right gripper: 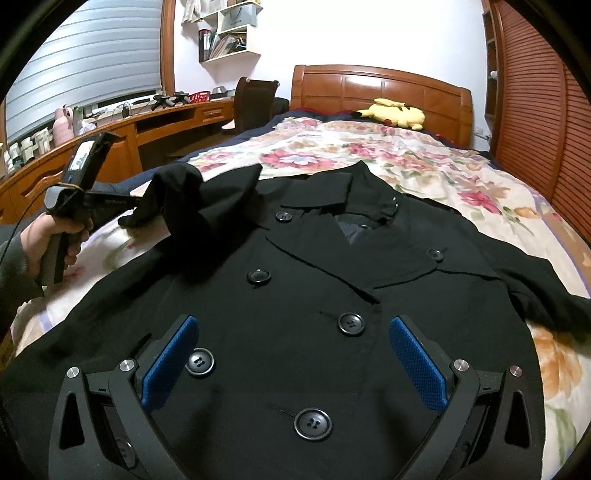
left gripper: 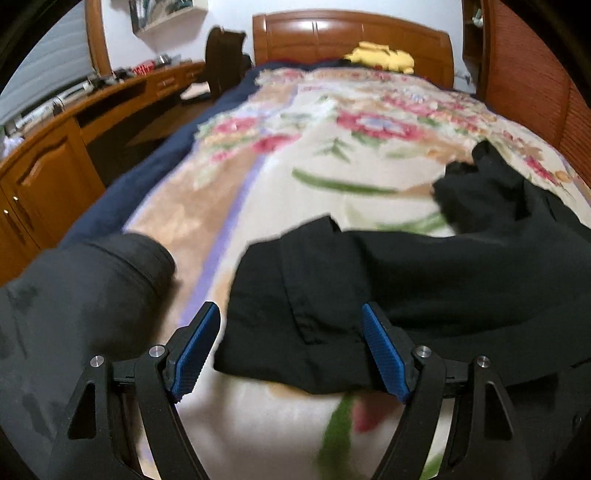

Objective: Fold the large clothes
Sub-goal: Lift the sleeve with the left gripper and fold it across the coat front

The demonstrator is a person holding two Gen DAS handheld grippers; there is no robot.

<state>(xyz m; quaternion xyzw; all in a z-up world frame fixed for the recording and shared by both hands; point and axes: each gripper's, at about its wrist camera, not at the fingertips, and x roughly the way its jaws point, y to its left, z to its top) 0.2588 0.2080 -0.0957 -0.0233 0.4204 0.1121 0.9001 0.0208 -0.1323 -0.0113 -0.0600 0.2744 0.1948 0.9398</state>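
Blue pads of right tool hovering spread over coat, lying buttoned, face-up on bed. Left tool spread, straddling sleeve cuff, gripping nothing. Folding barely beginning: sleeves, body remaining unfolded.

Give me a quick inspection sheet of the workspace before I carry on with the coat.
Surface: bed with floral blanket.
Job's things: black coat lying face up, buttons showing; one sleeve bunched up on its left in the right wrist view.
Clutter: yellow plush toy by the headboard.
Grippers: left gripper jaws open over a coat edge; right gripper jaws open above the coat front.
Cables: thin cable at the person's hand.
Surroundings: wooden desk, wall shelf.
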